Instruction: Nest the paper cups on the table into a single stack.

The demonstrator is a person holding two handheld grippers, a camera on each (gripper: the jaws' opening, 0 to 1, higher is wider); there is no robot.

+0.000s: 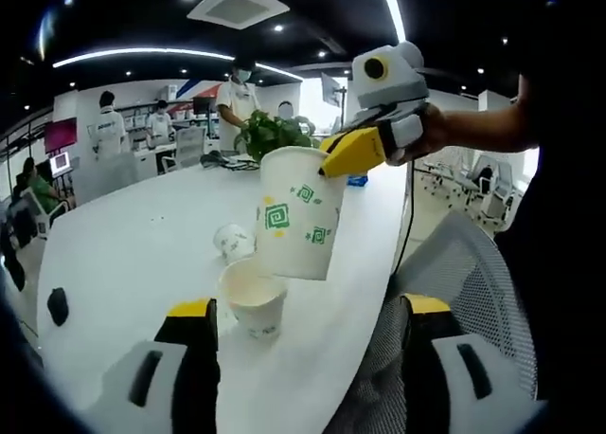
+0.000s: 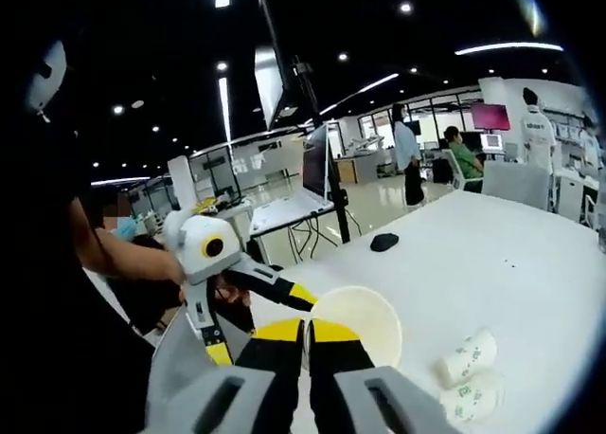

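While pinching the rim of a paper cup (image 1: pixel 295 216), right gripper (image 1: pixel 355 150) held aloft above the white table (image 1: pixel 133 244), jaws pressed together on the rim wall; person's hand (image 1: pixel 431 131) behind it. Left gripper (image 1: pixel 301 325) low near the table edge, jaws spread wide, nothing between them. Upright cup (image 1: pixel 252 297) standing on the table directly beneath the held cup, interior apparently empty. Further cup (image 1: pixel 233 240) lying on its side just beyond. Open-plan office around: desks, monitors, ceiling lights, several people.
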